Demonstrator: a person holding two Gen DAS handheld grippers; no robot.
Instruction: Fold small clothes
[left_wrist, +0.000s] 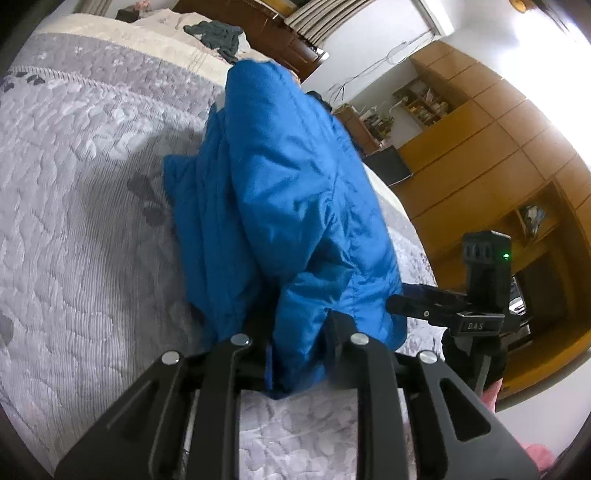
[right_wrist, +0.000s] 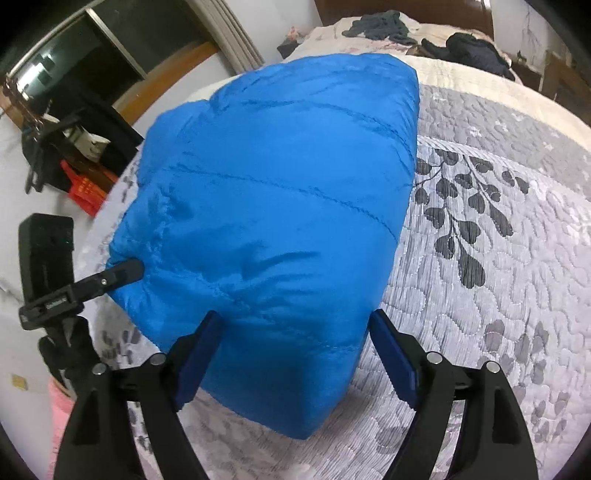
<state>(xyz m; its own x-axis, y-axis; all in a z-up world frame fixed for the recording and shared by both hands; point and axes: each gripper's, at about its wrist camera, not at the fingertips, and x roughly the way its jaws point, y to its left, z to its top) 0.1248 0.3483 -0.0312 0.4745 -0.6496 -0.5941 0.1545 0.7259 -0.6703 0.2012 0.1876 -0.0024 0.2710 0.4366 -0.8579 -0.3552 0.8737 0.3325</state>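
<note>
Jacket (right_wrist: 280, 206) blue, bunched on bedspread (right_wrist: 498, 295) | left gripper (left_wrist: 295, 343) clamps jacket near edge | right gripper (right_wrist: 295, 332) spread wide, straddling near hem | free bedspread right of jacket

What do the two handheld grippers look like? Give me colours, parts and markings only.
Both are black linkage frames with round silver pivot pins. The right gripper has dark blue finger pads. Seen from the left wrist camera, it carries a boxy black module with a green light and white lettering. The left gripper has plain black fingers.
</note>
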